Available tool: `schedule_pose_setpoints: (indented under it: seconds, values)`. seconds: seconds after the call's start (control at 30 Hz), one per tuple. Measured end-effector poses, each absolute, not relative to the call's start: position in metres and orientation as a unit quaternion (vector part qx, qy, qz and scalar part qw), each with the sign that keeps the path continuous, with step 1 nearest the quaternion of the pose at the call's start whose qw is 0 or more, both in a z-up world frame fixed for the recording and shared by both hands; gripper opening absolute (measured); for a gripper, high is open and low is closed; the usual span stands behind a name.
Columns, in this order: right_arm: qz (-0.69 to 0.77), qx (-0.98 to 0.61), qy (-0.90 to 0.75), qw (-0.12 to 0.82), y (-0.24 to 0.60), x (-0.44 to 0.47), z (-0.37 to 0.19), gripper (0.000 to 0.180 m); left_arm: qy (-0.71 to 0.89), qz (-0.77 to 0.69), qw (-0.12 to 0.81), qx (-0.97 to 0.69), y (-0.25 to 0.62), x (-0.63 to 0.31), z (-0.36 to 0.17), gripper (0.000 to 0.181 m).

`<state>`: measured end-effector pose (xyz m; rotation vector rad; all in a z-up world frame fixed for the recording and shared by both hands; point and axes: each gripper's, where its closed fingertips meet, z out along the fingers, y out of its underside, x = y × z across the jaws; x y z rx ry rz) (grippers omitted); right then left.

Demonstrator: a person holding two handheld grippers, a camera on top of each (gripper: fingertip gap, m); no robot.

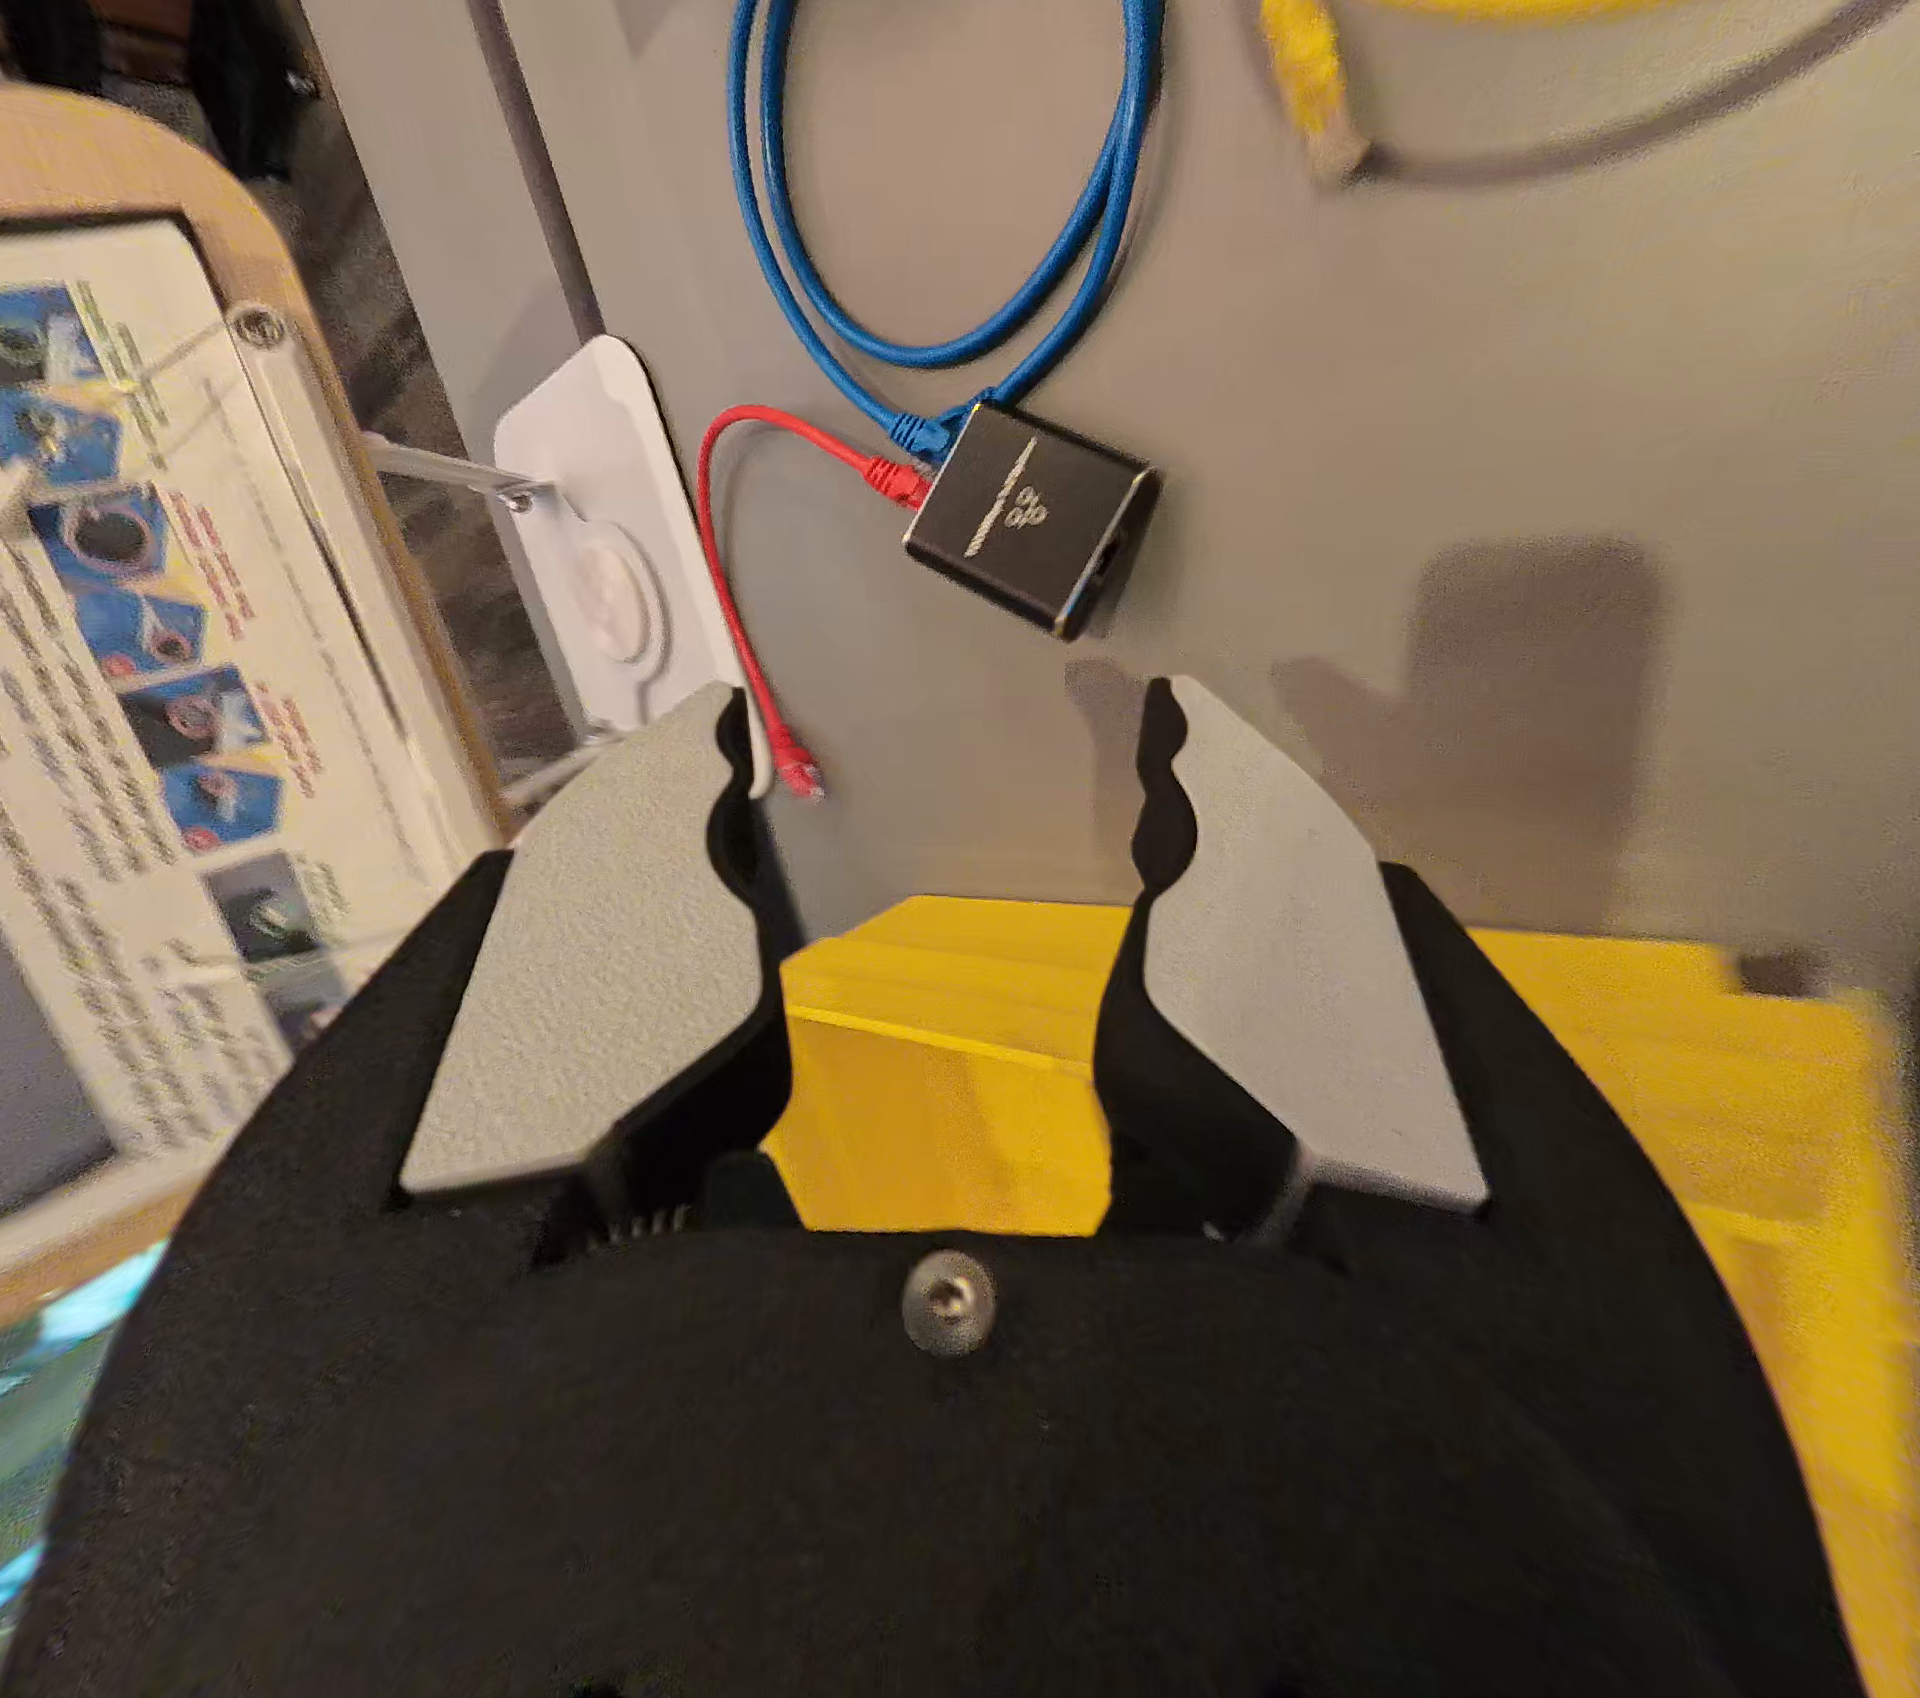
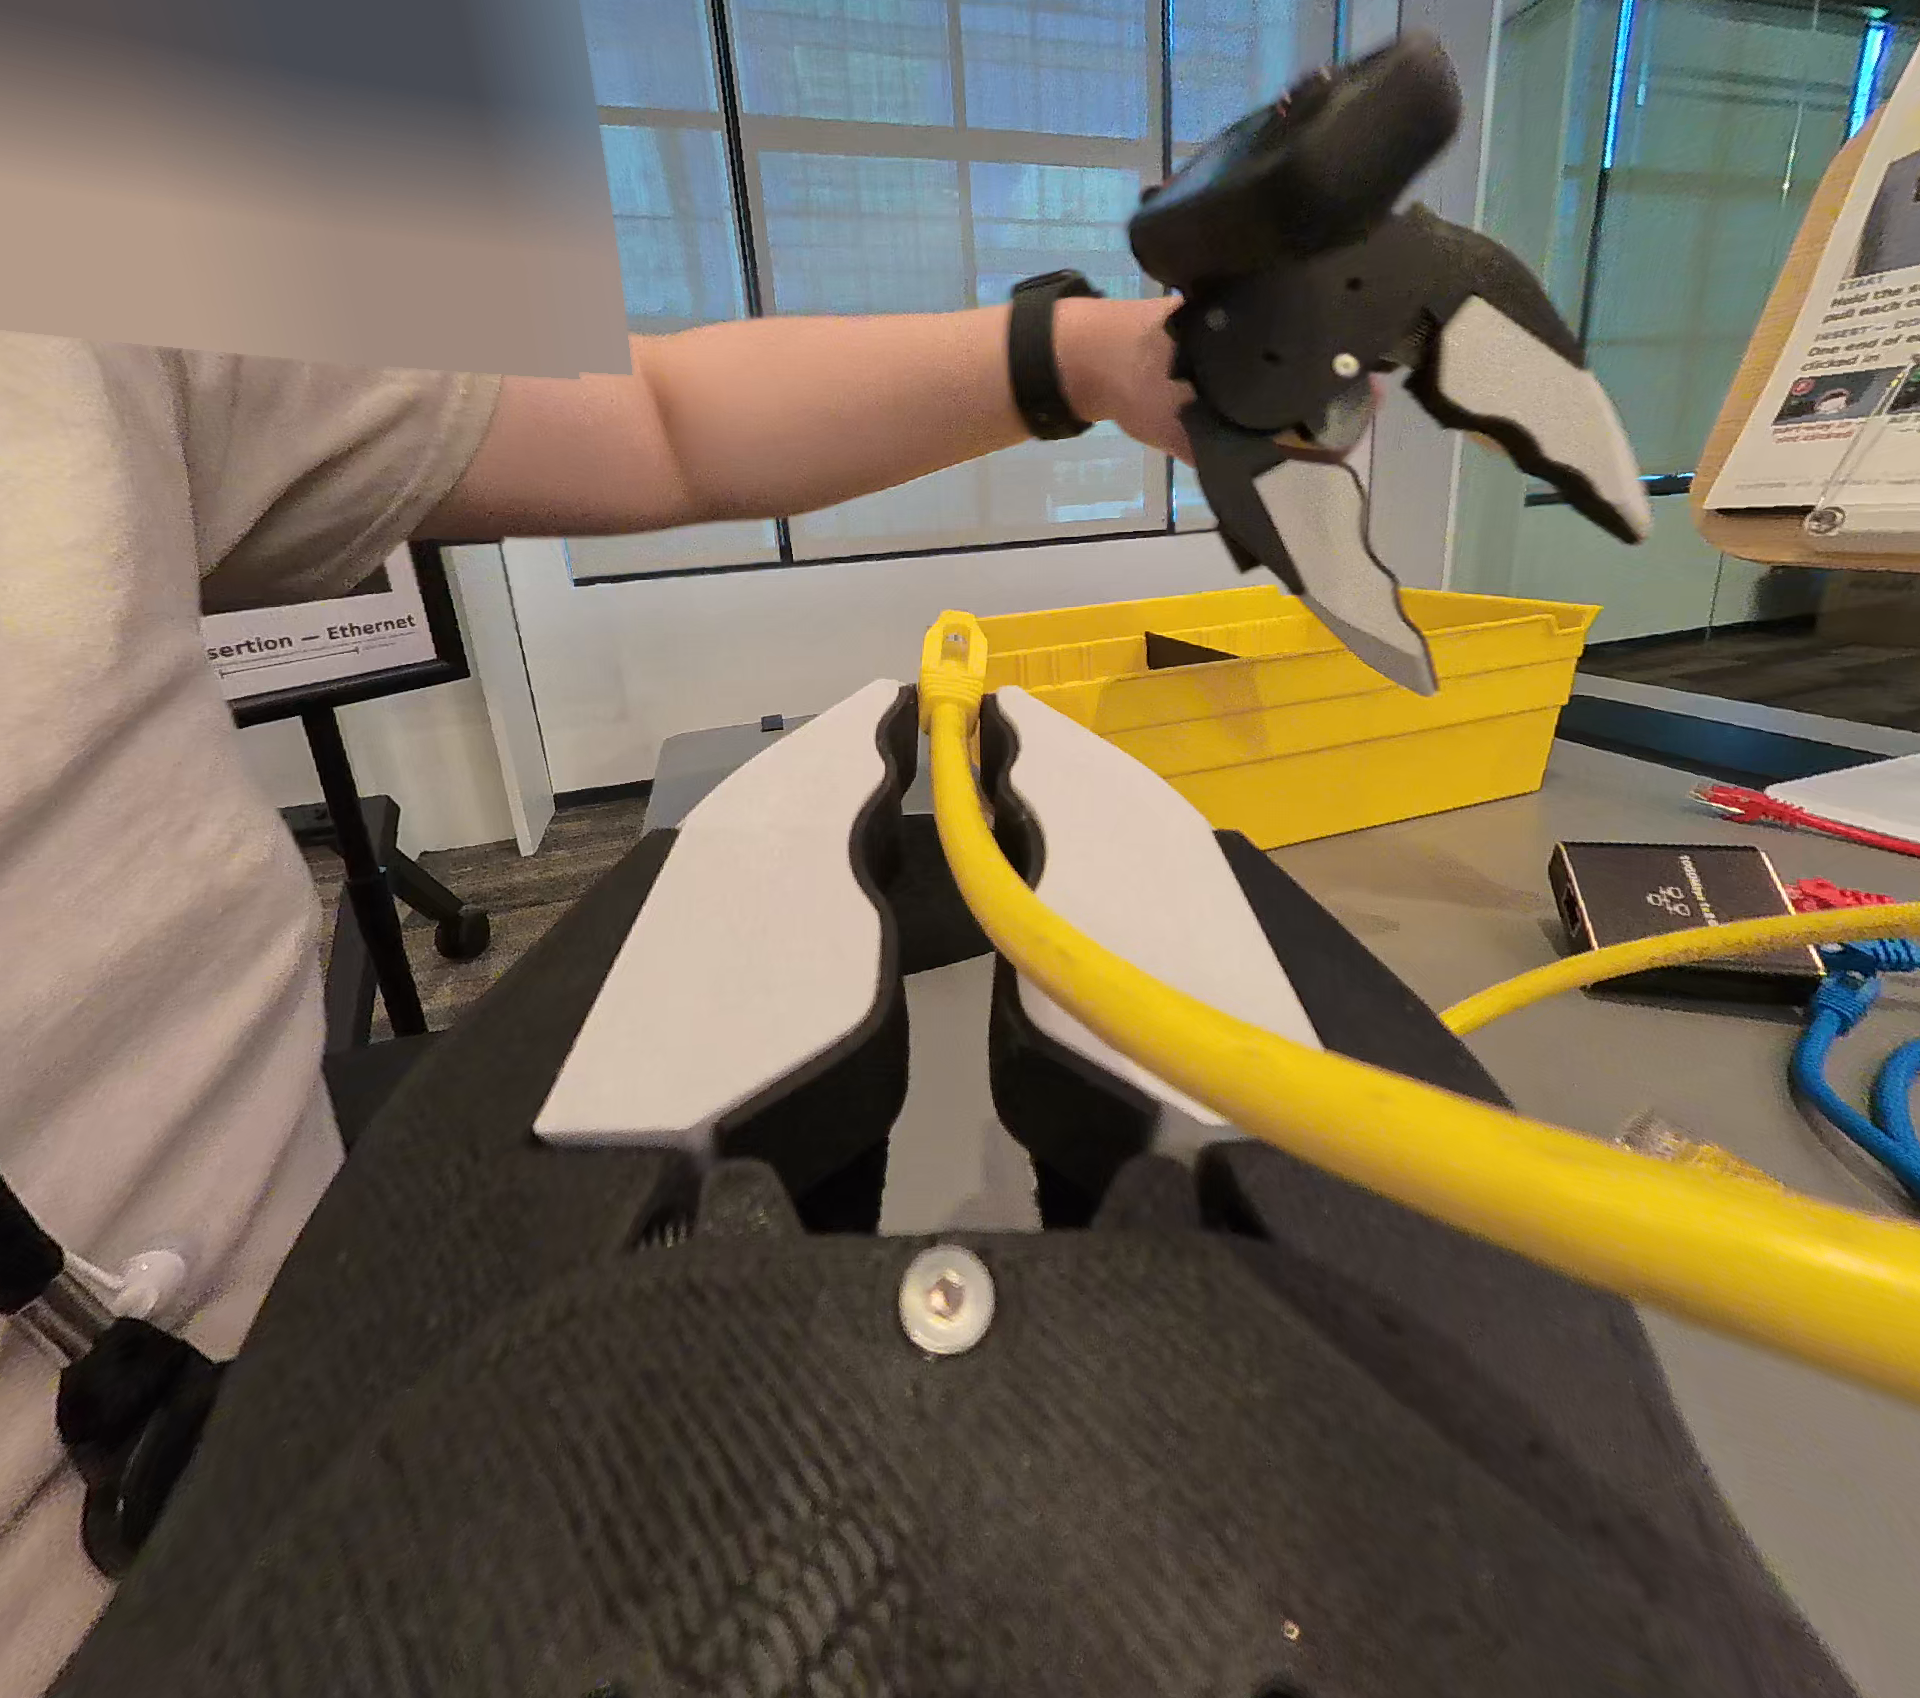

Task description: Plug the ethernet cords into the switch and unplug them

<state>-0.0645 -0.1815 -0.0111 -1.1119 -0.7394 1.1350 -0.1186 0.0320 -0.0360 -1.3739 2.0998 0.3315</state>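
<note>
Holding a thick yellow ethernet cord [image 2: 1195, 1014] just behind its plug, the right hand-held gripper [image 2: 940, 698] has its grey fingers [image 2: 769, 900] narrowed around the moulded boot; the clear-tipped plug [image 2: 951, 640] points up and away, above the table's near edge. The left hand-held gripper [image 1: 940, 698] hangs wide and empty over the grey table [image 1: 1507, 422], close to the small black metal switch [image 1: 1034, 521], which lies towards the table's middle. A blue ethernet cord [image 1: 940, 90], coiled in a loop, and a thin short red ethernet cord [image 1: 727, 568] already meet one side of the switch; the port on the opposite side shows empty. A yellow plastic bin [image 2: 1288, 713] stands at one table edge.

Handling, as judged: the yellow cord is springy and holds its curve, so the best hold is on the stiff boot, not the jacket. The switch looks light and likely to slide, so it probably needs bracing. The plug's latch tab is thin and fragile.

Writing: a white symbol and small print mark the switch's top, and printed instruction sheets [image 1: 156, 609] stand on a board beside the table; none is transcribed.
</note>
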Motion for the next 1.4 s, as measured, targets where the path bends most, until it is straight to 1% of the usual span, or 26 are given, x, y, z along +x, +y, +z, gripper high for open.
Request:
schedule_pose_setpoints:
  seconds: [0.1,0.2,0.23,0.27,0.43,0.5,0.53,0.67,0.8,0.9,0.93,0.97,1.03,1.13,1.2,1.3,1.4]
  values:
    - [0.501,-0.491,-0.324,0.635,-0.182,-0.064,-0.013,0.013,0.837,0.191,0.303,-0.413,0.056,-0.114,-0.042,0.063]
    - [0.508,-0.491,-0.321,0.631,-0.181,-0.063,-0.013,0.013,0.873,0.249,0.301,-0.292,0.076,-0.106,-0.043,0.06]
    - [0.511,-0.491,-0.32,0.629,-0.18,-0.063,-0.013,0.012,0.885,0.26,0.295,-0.251,0.079,-0.103,-0.047,0.055]
    - [0.512,-0.491,-0.319,0.629,-0.18,-0.063,-0.013,0.013,0.893,0.267,0.294,-0.212,0.081,-0.098,-0.051,0.057]
    - [0.506,-0.495,-0.32,0.629,-0.178,-0.064,-0.015,0.013,0.936,0.227,0.257,-0.086,0.081,-0.089,-0.088,0.058]
    - [0.506,-0.5,-0.318,0.627,-0.176,-0.064,-0.016,0.013,0.947,0.217,0.226,-0.075,0.091,-0.095,-0.101,0.06]
    - [0.507,-0.501,-0.317,0.626,-0.175,-0.064,-0.016,0.013,0.95,0.219,0.214,-0.067,0.097,-0.098,-0.104,0.057]
    - [0.511,-0.502,-0.307,0.627,-0.169,-0.061,-0.015,0.012,0.959,0.193,0.207,-0.024,0.105,-0.101,-0.116,0.06]
    - [0.527,-0.496,-0.286,0.628,-0.165,-0.055,-0.011,0.012,0.964,0.148,0.221,0.0,0.1,-0.097,-0.128,0.065]
    - [0.541,-0.49,-0.27,0.627,-0.163,-0.05,-0.008,0.012,0.96,0.138,0.238,0.048,0.102,-0.096,-0.139,0.068]
    - [0.541,-0.491,-0.269,0.628,-0.162,-0.049,-0.008,0.012,0.957,0.137,0.249,0.058,0.103,-0.094,-0.142,0.067]
    - [0.539,-0.493,-0.268,0.628,-0.161,-0.049,-0.009,0.012,0.954,0.133,0.261,0.067,0.102,-0.092,-0.145,0.059]
    - [0.537,-0.496,-0.27,0.626,-0.161,-0.049,-0.01,0.013,0.945,0.117,0.295,0.075,0.099,-0.085,-0.144,0.057]
    - [0.535,-0.497,-0.271,0.627,-0.16,-0.049,-0.01,0.012,0.937,0.096,0.327,0.077,0.09,-0.079,-0.141,0.062]
    - [0.541,-0.496,-0.268,0.624,-0.159,-0.049,-0.009,0.013,0.927,0.095,0.352,0.092,0.085,-0.077,-0.141,0.055]
    - [0.543,-0.497,-0.265,0.623,-0.158,-0.047,-0.009,0.012,0.91,0.109,0.382,0.121,0.081,-0.075,-0.145,0.035]
    - [0.544,-0.499,-0.26,0.622,-0.157,-0.046,-0.009,0.012,0.9,0.146,0.39,0.13,0.081,-0.068,-0.145,0.032]
